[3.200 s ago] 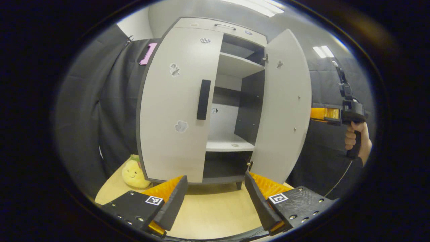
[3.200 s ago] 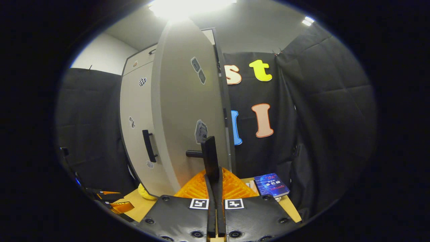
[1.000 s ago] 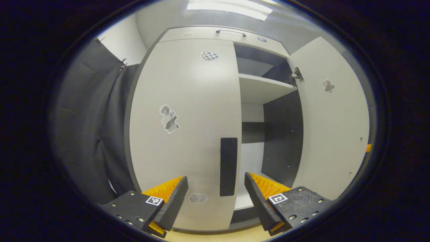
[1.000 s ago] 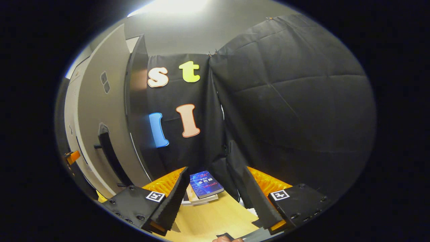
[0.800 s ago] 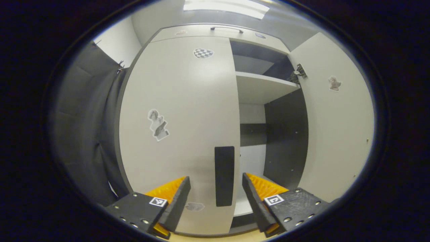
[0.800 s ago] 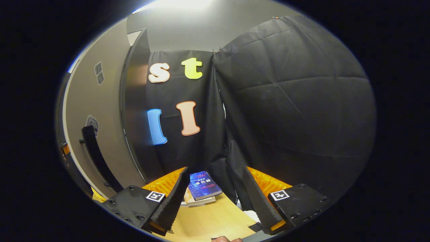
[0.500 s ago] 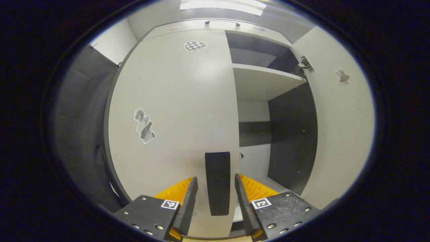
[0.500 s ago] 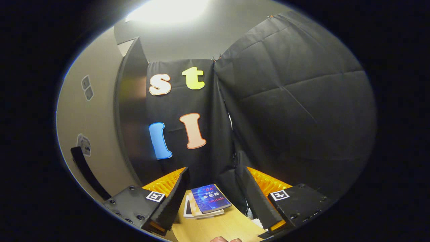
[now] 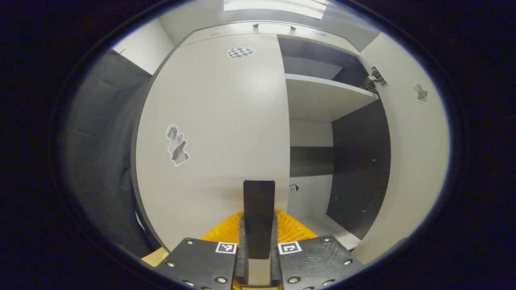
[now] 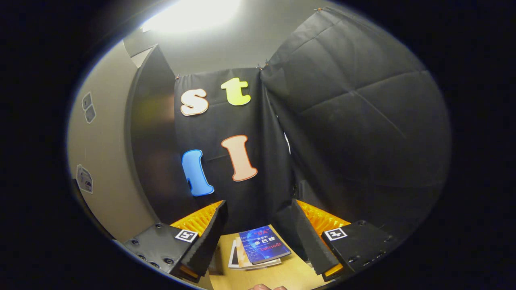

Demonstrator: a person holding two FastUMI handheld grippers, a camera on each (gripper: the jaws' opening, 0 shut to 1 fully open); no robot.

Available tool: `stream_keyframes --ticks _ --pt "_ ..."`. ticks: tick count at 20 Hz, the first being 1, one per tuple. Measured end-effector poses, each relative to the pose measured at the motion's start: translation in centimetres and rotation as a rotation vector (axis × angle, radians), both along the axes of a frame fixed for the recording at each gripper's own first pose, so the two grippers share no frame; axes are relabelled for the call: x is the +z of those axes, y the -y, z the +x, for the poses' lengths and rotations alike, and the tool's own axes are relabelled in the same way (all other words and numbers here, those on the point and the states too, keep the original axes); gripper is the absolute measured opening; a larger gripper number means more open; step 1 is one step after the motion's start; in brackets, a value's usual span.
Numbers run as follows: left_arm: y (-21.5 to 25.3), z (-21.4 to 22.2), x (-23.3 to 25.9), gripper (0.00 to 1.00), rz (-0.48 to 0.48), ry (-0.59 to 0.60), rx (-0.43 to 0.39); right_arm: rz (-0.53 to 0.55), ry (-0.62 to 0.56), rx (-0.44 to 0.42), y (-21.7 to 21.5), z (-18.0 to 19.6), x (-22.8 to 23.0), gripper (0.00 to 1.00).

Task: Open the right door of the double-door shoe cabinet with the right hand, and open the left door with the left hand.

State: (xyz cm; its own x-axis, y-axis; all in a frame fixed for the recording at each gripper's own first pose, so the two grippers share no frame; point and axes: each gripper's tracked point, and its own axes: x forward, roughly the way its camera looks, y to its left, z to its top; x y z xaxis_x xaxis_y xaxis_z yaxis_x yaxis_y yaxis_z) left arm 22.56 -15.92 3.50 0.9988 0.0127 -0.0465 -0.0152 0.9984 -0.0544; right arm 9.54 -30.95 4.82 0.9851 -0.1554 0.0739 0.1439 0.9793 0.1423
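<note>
Clamping the dark vertical handle (image 9: pixel 259 217) of the left door (image 9: pixel 217 133), the left claw (image 9: pixel 258 257) has both fingers drawn in against the handle's two sides, with the bar rising straight up from between them in the left gripper view. That door lies flat and closed across the front of the shoe cabinet (image 9: pixel 278 30), and its free edge runs down just right of the handle. Beyond that edge the cabinet's right half stands open: a pale shelf (image 9: pixel 322 96) crosses near the top, a dark inner side wall (image 9: pixel 358 161) drops below it, and a lighter floor board (image 9: pixel 334 233) shows at the bottom. The right door (image 9: pixel 415 153) is swung wide out, its inner face turned this way and a metal hinge (image 9: pixel 375 78) showing at its upper corner, so the space between the two doors is unobstructed. Left of the closed door hangs the booth's black cloth (image 9: pixel 100 141), close beside the cabinet's edge. In the right gripper view, the right claw (image 10: pixel 258 237) is spread wide and grips nothing; between its fingers lie a blue book (image 10: pixel 264 243) atop some papers on the wooden bench (image 10: pixel 282 278). The right door's outer face (image 10: pixel 105 161) sits at the far left of this view, well apart from the claw, with its dark edge (image 10: pixel 151 141) next to the cloth.
</note>
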Motion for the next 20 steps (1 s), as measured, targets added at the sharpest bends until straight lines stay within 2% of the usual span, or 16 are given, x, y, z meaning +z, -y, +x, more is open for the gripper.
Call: stream_keyframes --ticks 3,8,9,12,15,20 --pt "-0.1 0.2 0.3 0.1 0.009 0.019 0.015 0.022 -0.002 0.041 -0.3 1.2 -0.5 0.98" --pt "-0.1 0.0 -0.1 0.1 0.011 0.007 0.016 0.025 -0.012 0.067 -0.4 1.8 -0.7 0.98" --pt "0.1 -0.1 -0.2 0.04 -0.005 0.001 0.023 0.029 -0.014 0.071 -0.5 1.9 -0.7 0.98" --pt "0.0 -0.3 0.0 0.03 -0.015 0.007 0.01 0.045 -0.024 0.083 -0.7 2.2 -0.8 0.98" --pt "-0.2 -1.4 0.2 0.03 -0.041 0.008 -0.016 0.024 0.01 0.051 -0.6 0.8 0.4 0.98" --pt "-0.9 -4.1 0.4 0.03 -0.051 -0.005 -0.08 0.03 0.045 -0.031 -1.8 -3.7 1.2 0.98"
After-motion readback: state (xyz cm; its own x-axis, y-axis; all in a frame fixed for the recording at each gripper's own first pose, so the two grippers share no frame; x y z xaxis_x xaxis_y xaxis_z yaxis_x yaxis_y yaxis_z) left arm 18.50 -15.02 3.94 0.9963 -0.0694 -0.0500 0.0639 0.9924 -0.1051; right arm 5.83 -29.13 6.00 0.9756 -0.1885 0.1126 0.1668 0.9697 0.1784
